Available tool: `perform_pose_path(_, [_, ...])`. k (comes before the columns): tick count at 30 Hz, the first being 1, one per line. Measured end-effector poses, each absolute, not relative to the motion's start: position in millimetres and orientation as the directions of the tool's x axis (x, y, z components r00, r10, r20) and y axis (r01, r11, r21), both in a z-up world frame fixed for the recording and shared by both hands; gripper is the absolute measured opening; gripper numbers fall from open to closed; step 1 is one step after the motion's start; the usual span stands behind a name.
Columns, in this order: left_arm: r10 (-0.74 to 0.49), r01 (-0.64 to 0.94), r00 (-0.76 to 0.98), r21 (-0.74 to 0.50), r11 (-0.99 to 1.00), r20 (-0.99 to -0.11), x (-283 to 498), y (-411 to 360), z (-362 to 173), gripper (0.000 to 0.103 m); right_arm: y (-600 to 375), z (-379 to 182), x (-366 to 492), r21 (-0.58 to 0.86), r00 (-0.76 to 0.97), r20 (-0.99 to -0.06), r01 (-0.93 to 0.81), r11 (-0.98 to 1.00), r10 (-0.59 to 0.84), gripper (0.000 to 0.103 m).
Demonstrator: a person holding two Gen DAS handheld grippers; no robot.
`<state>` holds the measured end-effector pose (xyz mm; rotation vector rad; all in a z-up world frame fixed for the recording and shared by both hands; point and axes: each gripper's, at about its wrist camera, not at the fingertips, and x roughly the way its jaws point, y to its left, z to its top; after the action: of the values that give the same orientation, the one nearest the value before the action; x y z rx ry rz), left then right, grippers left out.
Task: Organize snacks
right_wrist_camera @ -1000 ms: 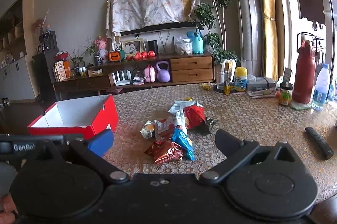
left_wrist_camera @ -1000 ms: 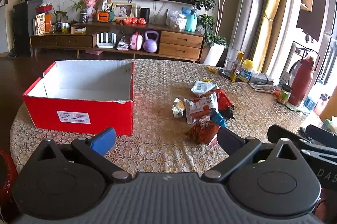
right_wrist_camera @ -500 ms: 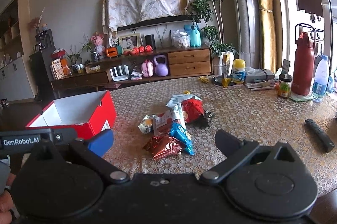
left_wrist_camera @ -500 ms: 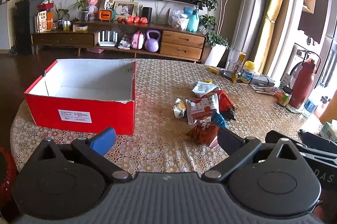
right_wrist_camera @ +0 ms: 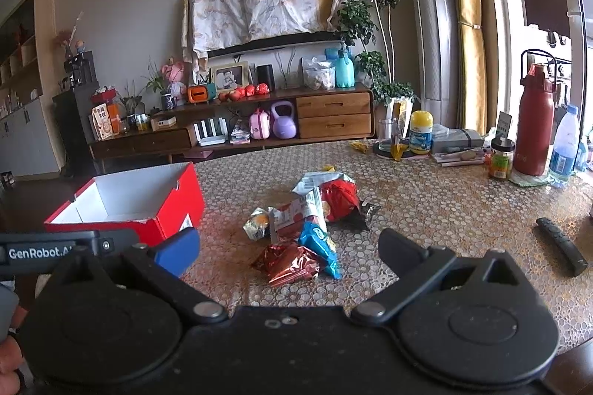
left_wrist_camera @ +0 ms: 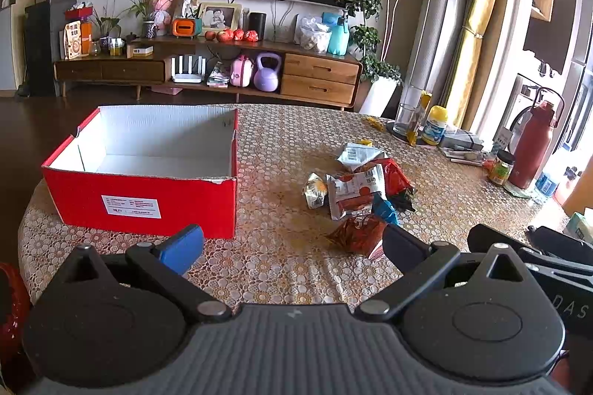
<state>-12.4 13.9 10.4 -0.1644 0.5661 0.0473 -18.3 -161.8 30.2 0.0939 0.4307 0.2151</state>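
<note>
1. the left gripper hovers above the near edge of the table, its jaws spread wide apart with nothing between them; one finger carries a blue pad, the other is black.
2. the right gripper hangs over the same near edge, jaws likewise wide apart and empty, with a blue pad on its left finger.
3. the snacks lie in a loose heap near the middle of the table, on the patterned cloth, well apart from both grippers' fingertips.
4. in the heap, a crinkled copper-red packet lies nearest the grippers, touching a blue packet just beside it.
5. behind those sit a white-and-red packet, a bright red bag and a small silver wrapper at the heap's left.
6. a white packet with a barcode lies at the far end of the heap.
7. a red box with a white inside stands open to the left of the heap, apart from it, and no snack shows in it.
8. a dark remote lies on the table to the right, well apart from the snacks.
9. a red flask, a clear water bottle and a small jar stand at the far right edge.
10. part of a hand shows at the lower left of the right wrist view.
</note>
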Motion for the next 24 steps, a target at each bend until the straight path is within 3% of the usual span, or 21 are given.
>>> perform_pose_path(24, [0.001,-0.085,0.845,-0.132,0.988,-0.535,-11.6,12.8,9.2,0.103,-162.1,31.0,-17.5,0.144,0.886,-0.404,-0.181,0.973,0.225,0.103])
